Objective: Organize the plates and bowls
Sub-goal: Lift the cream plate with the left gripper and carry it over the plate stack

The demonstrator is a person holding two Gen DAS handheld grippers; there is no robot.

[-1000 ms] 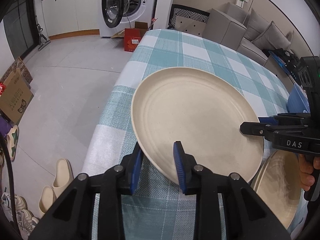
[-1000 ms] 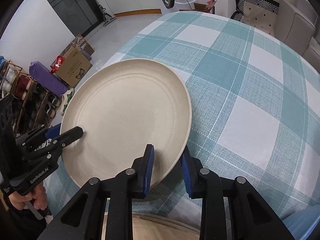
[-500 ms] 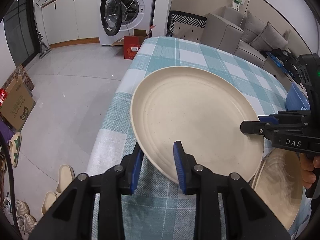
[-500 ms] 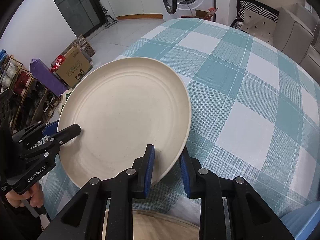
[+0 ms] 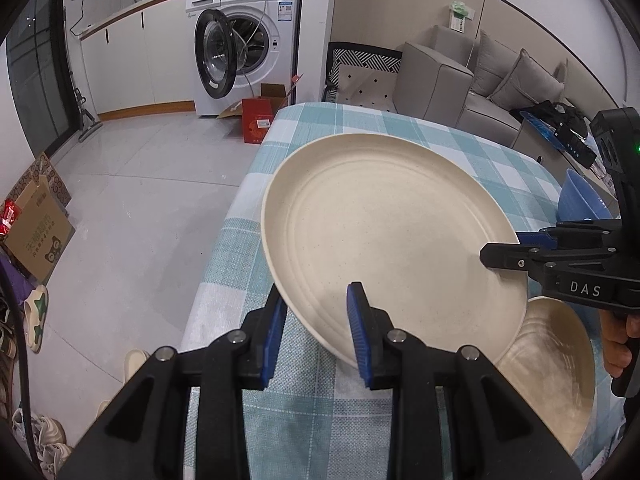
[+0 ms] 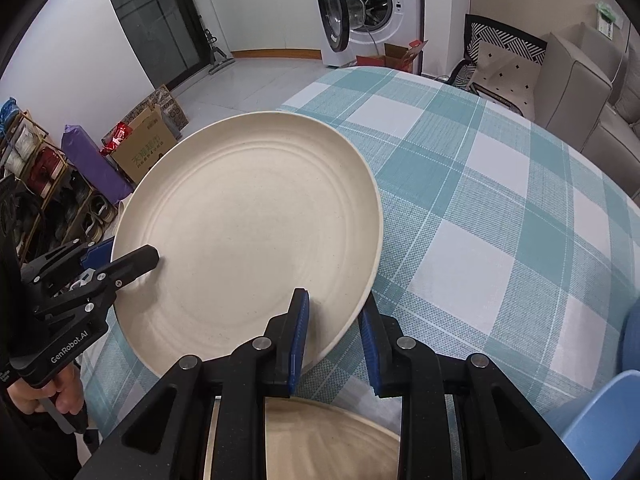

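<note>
A large cream plate [image 5: 392, 232] [image 6: 256, 232] hangs tilted above the checked tablecloth, held by both grippers at opposite rims. My left gripper [image 5: 316, 312] [image 6: 132, 252] is shut on its near-left rim, one pad above and one below. My right gripper [image 6: 334, 308] [image 5: 504, 246] is shut on the opposite rim in the same way. A second cream plate [image 5: 552, 364] [image 6: 320, 440] lies on the table beneath, partly hidden by the grippers. A blue bowl [image 5: 580, 200] stands at the table's right side, behind the right gripper.
The table [image 5: 360, 128] [image 6: 480, 200] has a teal-and-white cloth. A light blue dish [image 6: 600, 420] lies at its near right corner. A grey sofa [image 5: 480, 92] is beyond the table. The washing machine [image 5: 248, 40], boxes and shoes are on the floor to the left.
Both grippers have risen together with the cream plate still clamped between them. The plate is higher above the cloth and more of the room shows behind it.
</note>
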